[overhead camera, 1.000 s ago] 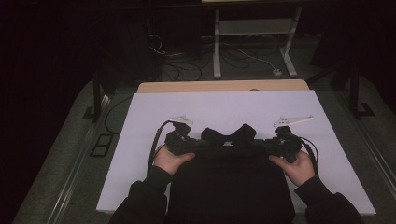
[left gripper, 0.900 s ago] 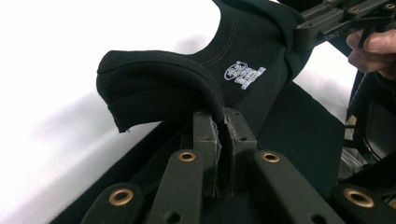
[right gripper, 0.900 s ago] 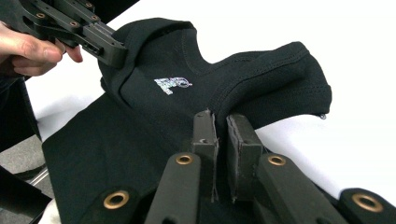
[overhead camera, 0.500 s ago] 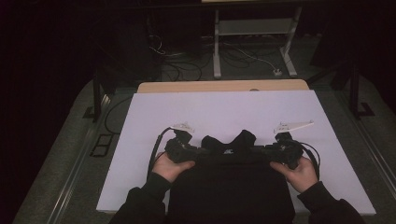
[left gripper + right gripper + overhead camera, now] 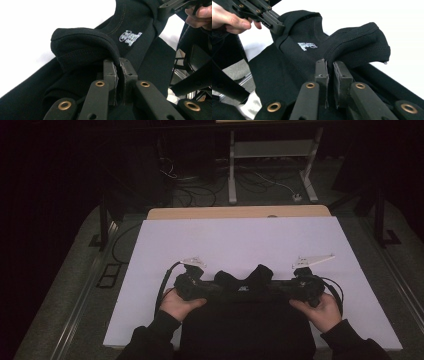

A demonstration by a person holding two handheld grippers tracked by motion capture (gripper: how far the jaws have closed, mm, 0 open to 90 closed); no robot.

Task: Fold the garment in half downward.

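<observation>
Where the high view looks down on the work area, the largest item is the table (image 5: 240,212), covered by a white sheet (image 5: 240,245) that spans most of its top. On the near half of that sheet lies a black garment (image 5: 247,325), spread flat, its body running off the near edge toward the person and its neck opening (image 5: 250,275) toward the far side. Its upper edge, the long axis of the held part, runs left to right between the two grippers. A small white printed label (image 5: 130,37) sits inside the neck, also visible in the right gripper view (image 5: 307,46). No container is present on the sheet; the garment is the one loose item on it. The left gripper (image 5: 192,282) is at the garment's left shoulder, held in the left hand (image 5: 177,305). In the left gripper view its jaws are closed almost fully, with a fold of black fabric pinched between the pads (image 5: 113,75). The right gripper (image 5: 300,287), in the right hand (image 5: 322,310), is at the right shoulder; its jaws are likewise nearly closed on a fabric fold, pads (image 5: 322,72) pressing it. In the dim high view the garment's lower outline is hard to separate from the sleeves, so its full extent is probably larger than appears.
</observation>
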